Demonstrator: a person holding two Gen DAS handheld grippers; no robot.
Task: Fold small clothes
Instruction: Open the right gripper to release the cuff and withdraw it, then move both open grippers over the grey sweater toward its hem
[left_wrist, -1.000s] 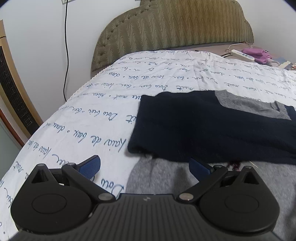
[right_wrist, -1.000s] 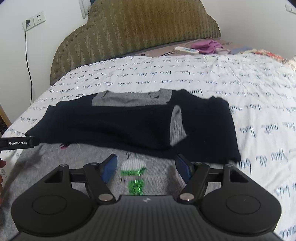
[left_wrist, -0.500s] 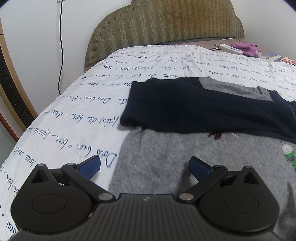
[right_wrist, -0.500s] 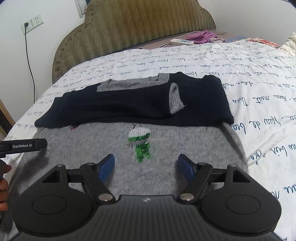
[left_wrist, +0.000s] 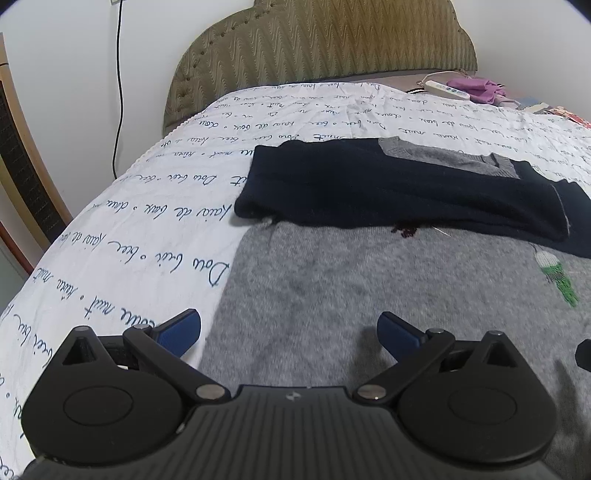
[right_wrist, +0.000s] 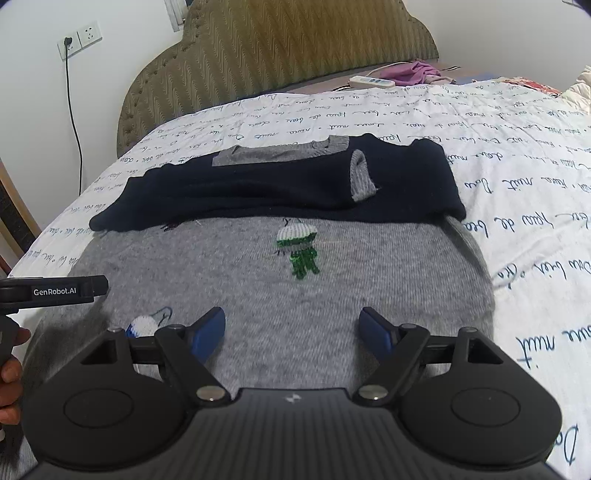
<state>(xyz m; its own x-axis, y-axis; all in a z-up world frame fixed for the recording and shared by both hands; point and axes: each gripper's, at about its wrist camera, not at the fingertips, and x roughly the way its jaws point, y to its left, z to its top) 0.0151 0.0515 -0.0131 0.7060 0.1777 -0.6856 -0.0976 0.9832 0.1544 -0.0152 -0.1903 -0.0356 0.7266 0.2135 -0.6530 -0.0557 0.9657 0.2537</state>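
- A small grey sweater (right_wrist: 258, 288) with navy sleeves lies flat on the bed (right_wrist: 517, 177), filling the centre and lower half of the right wrist frame; both sleeves (right_wrist: 258, 192) are folded across its upper body, one grey cuff (right_wrist: 360, 177) showing right of centre.
- A green embroidered figure (right_wrist: 301, 247) sits mid-frame, just below the sleeves.
- The right gripper (right_wrist: 291, 328) hovers over the hem area at lower centre, jaws wide and empty.
- The left gripper (left_wrist: 288, 332) hangs over the garment's edge at lower centre of its own view, jaws likewise wide, holding nothing.
- The likely step is bringing the hem up over the sleeves: each gripper should pinch a bottom corner, both layers together, then lift evenly so the fold lands square.
- A padded headboard (right_wrist: 280, 66) and a remote control (right_wrist: 371, 82) occupy the upper frame.
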